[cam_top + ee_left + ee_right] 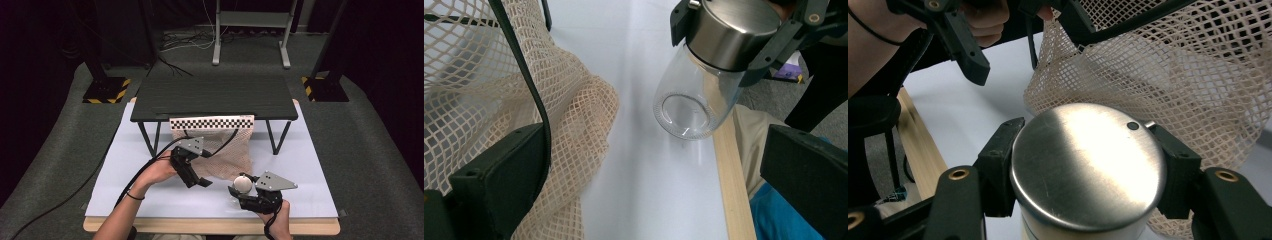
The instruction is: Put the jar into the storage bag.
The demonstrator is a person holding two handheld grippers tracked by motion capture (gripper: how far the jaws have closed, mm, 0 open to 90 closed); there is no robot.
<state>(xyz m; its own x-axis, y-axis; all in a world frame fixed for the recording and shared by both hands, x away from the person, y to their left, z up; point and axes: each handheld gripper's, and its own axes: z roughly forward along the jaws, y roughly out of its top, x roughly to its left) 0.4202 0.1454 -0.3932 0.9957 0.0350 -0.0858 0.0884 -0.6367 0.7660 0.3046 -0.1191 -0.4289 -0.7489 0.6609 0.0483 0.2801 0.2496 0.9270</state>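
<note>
A beige mesh bag hangs from the front of a low black stand and spreads onto the white table cover. My left gripper is open at the bag's left edge. In the left gripper view the mesh drapes against its left jaw, and its wide gap holds nothing. My right gripper is shut on the steel lid of a clear glass jar. The jar is tilted above the table near its front edge, just right of the bag. The left gripper sits beyond the lid.
A checkerboard strip runs along the stand's front edge. White sheet covers the table, with a wooden edge at the front. Black cables trail from the left gripper. Yellow-striped bases stand on the floor behind.
</note>
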